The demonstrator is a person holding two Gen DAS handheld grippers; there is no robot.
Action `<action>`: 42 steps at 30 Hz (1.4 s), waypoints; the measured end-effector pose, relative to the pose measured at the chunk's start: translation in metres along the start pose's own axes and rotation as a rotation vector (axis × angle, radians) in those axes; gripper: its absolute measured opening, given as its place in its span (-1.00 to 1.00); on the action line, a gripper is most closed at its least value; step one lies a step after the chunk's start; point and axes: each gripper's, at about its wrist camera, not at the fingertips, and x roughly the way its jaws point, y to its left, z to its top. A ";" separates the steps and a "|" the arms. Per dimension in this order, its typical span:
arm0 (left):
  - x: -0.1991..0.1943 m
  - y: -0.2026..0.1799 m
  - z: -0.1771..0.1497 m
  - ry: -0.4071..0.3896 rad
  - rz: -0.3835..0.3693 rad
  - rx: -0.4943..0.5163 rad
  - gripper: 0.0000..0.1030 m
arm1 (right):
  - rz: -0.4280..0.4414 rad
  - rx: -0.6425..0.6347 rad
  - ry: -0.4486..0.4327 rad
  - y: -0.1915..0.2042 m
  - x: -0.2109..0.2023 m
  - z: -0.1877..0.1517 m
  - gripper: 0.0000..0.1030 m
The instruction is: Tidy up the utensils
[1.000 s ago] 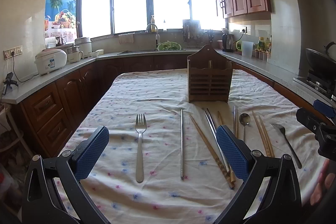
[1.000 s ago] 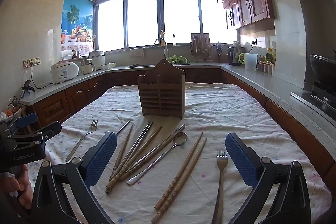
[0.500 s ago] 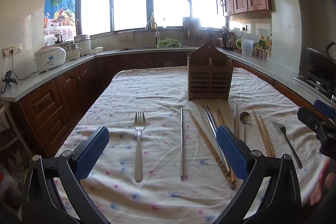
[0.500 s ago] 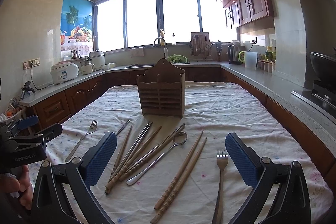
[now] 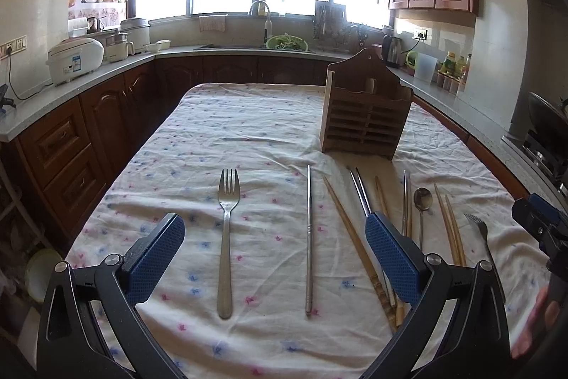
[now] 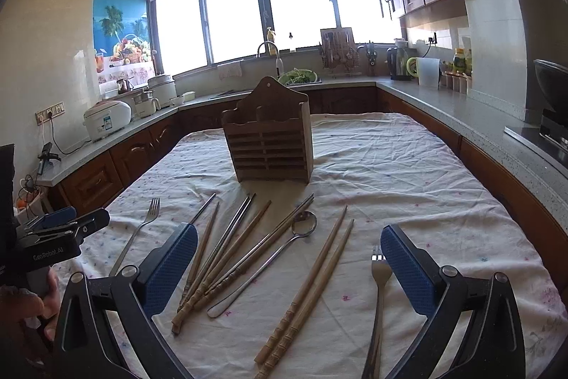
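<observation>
Fork [image 5: 227, 229] between wide left claw [image 5: 275, 254] | right claw [image 6: 289, 269] wide over chopsticks [image 6: 309, 286]

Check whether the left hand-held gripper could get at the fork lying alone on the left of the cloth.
Probably yes. The left hand-held gripper is open with the fork lying flat between its fingers' line, apart from the metal chopstick, nothing over it.

Home kitchen: sink faucet [image 5: 258, 10], rice cooker [image 5: 75, 58]
</observation>
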 end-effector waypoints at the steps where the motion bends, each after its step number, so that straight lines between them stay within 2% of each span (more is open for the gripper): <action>1: 0.005 0.000 0.003 0.014 -0.011 0.000 1.00 | 0.004 0.009 0.015 -0.003 0.005 0.002 0.99; 5: 0.028 -0.002 0.016 0.077 -0.039 0.015 1.00 | 0.000 0.056 0.070 -0.016 0.026 0.010 0.93; 6: 0.034 -0.002 0.019 0.095 -0.046 0.016 1.00 | -0.003 0.072 0.083 -0.020 0.032 0.011 0.86; 8: 0.048 -0.002 0.024 0.133 -0.065 0.014 0.99 | -0.003 0.102 0.114 -0.029 0.043 0.015 0.72; 9: 0.055 -0.002 0.027 0.152 -0.073 0.015 0.95 | -0.009 0.118 0.133 -0.033 0.050 0.017 0.59; 13: 0.084 -0.005 0.037 0.223 -0.090 0.030 0.70 | -0.030 0.161 0.209 -0.049 0.079 0.024 0.17; 16: 0.106 -0.010 0.045 0.267 -0.103 0.045 0.56 | -0.042 0.185 0.261 -0.058 0.103 0.029 -0.06; 20: 0.133 -0.017 0.053 0.319 -0.109 0.082 0.39 | -0.061 0.182 0.320 -0.065 0.129 0.030 -0.18; 27: 0.179 -0.028 0.057 0.403 -0.107 0.134 -0.05 | -0.089 0.167 0.409 -0.071 0.164 0.023 -0.54; 30: 0.193 -0.030 0.055 0.426 -0.107 0.146 -0.17 | -0.101 0.157 0.432 -0.072 0.174 0.022 -0.58; 33: 0.207 -0.031 0.051 0.457 -0.112 0.151 -0.45 | -0.106 0.142 0.470 -0.072 0.186 0.019 -0.64; 38: 0.211 -0.038 0.051 0.440 -0.105 0.191 -0.49 | -0.125 0.099 0.465 -0.067 0.192 0.017 -0.67; 42: 0.216 -0.043 0.054 0.438 -0.122 0.210 -0.84 | -0.127 0.089 0.464 -0.066 0.197 0.019 -0.83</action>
